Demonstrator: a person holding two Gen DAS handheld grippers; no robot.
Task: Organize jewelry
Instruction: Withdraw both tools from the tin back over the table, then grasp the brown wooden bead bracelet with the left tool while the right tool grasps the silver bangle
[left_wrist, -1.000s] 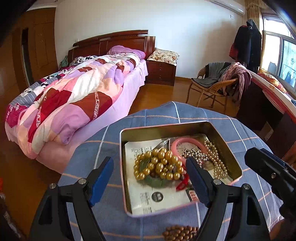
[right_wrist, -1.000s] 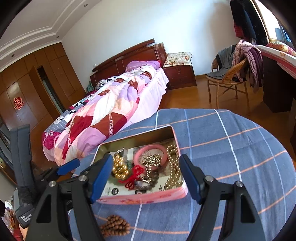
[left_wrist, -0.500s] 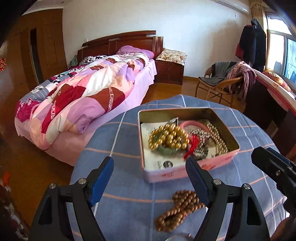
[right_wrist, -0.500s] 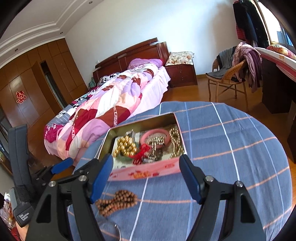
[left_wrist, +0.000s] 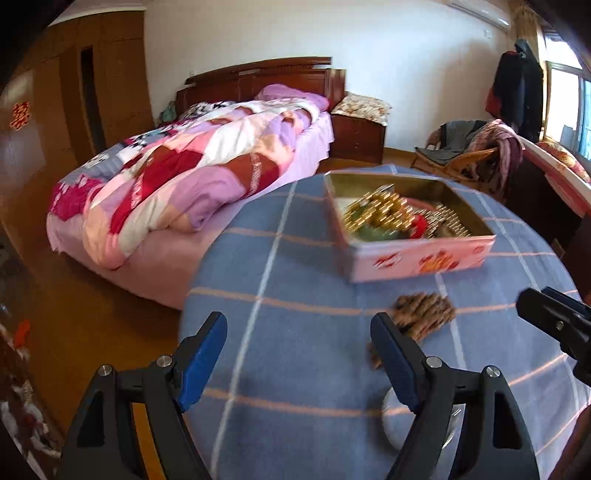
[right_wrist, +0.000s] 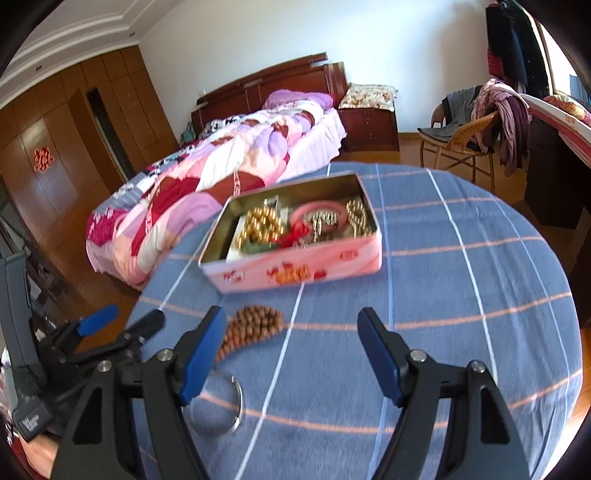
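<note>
Pink tin (right_wrist: 295, 271) with the jewelry now sits higher and farther off in both of my views than it did a second ago, when it lay right between my fingers; I have drawn both claws back toward the near edge of the blue checked surface (right_wrist: 461, 295). In the right wrist view the tin stands in the upper middle of the frame, its lid off, holding gold beads (right_wrist: 260, 225), a pink bangle (right_wrist: 317, 214) and pale bead strands. Brown wooden beads (right_wrist: 251, 326), which a second ago barely peeked in at the bottom edge, now lie in full view on the cloth just in front of the tin, above my right claw's left finger. A silver ring-shaped bangle (right_wrist: 221, 406) has come into view at lower left, partly behind that finger. My right claw (right_wrist: 291, 354) points down at a slant over the cloth, its blue pads well apart with nothing between them. My left claw (left_wrist: 299, 356) is tilted down the same way, pads wide apart and empty, over the left part of the surface; in its blurred view the tin (left_wrist: 417, 258) is at upper right and the wooden beads (left_wrist: 424, 315) lie just above its right finger. Each claw shows at the edge of the other's view.
</note>
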